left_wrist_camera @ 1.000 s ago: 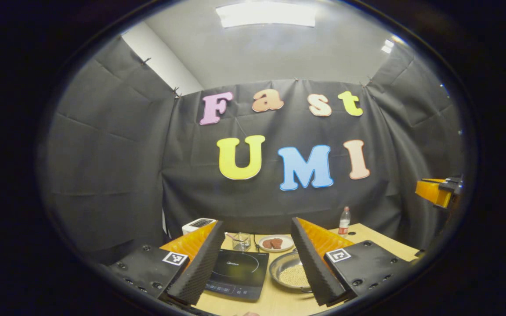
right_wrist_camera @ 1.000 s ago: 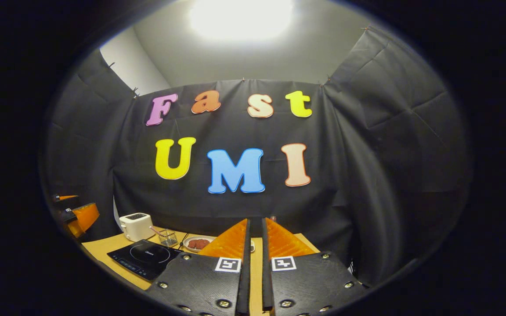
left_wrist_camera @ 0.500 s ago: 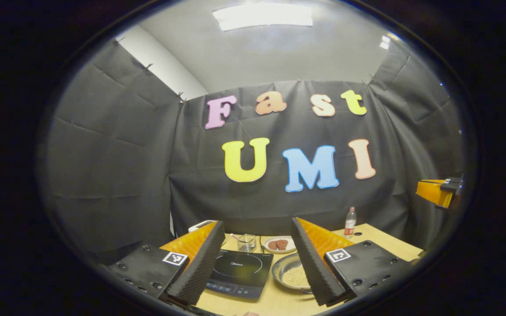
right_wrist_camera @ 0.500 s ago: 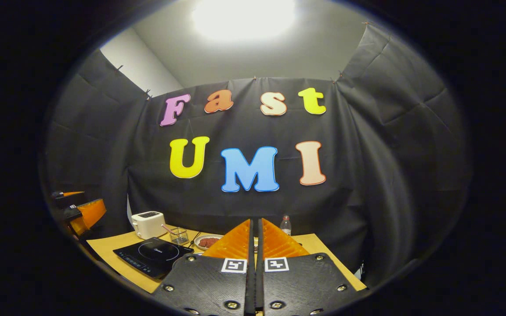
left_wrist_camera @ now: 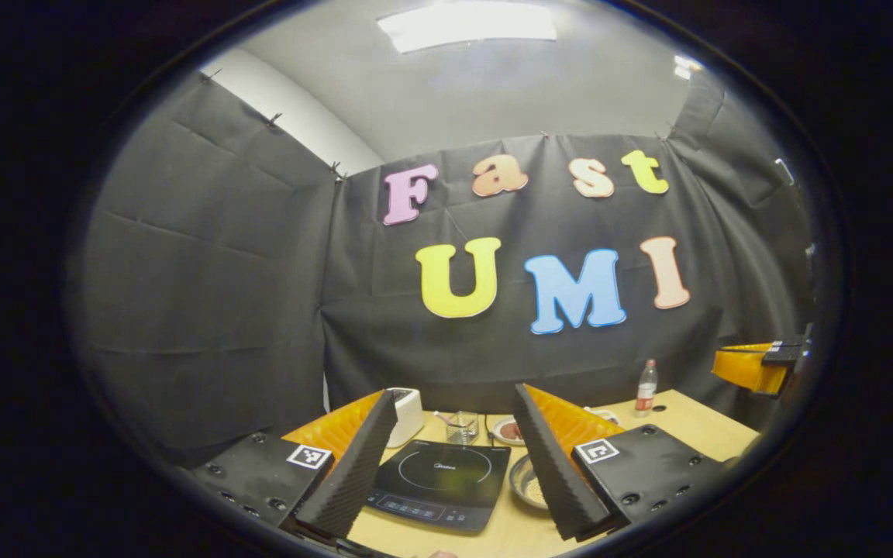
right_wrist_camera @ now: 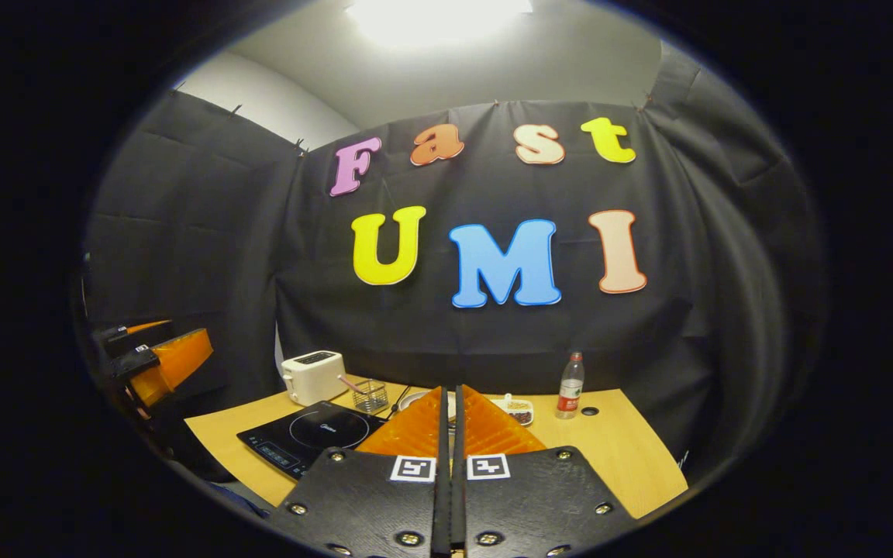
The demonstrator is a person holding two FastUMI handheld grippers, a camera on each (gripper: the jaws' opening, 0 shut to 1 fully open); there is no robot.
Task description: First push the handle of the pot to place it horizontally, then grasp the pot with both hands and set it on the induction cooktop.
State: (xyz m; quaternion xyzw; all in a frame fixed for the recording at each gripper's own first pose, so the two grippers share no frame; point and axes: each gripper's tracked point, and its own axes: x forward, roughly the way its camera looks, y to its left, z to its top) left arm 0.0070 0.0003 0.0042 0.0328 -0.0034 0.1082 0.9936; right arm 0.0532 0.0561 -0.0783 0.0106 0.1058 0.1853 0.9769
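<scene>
A shallow metal pot (left_wrist_camera: pixel 526 483) holding pale grains sits on the wooden table just right of the black induction cooktop (left_wrist_camera: pixel 442 484). The right finger of my left gripper (left_wrist_camera: pixel 452 391) covers the pot's right part and its handle. That gripper hangs above the table's near edge, open, with nothing between its fingers. My right gripper (right_wrist_camera: pixel 450 390) is shut and empty, held above the table's near side, and the cooktop (right_wrist_camera: pixel 310 436) lies to its left. Each gripper appears at the other view's edge: the right gripper (left_wrist_camera: pixel 753 364) and the left gripper (right_wrist_camera: pixel 160 363).
Along the back of the table (right_wrist_camera: pixel 609 457) stand a white toaster (right_wrist_camera: pixel 312 376), a small wire basket (right_wrist_camera: pixel 370 395), a plate of food (left_wrist_camera: pixel 508 430) and a plastic bottle (right_wrist_camera: pixel 570 385). A small dish (right_wrist_camera: pixel 522 411) lies near the bottle. Black cloth walls close in the booth.
The left gripper view has swung left, so the cooktop is centred and the pot has slipped behind the right finger. The right gripper has tilted down and closed its small gap.
</scene>
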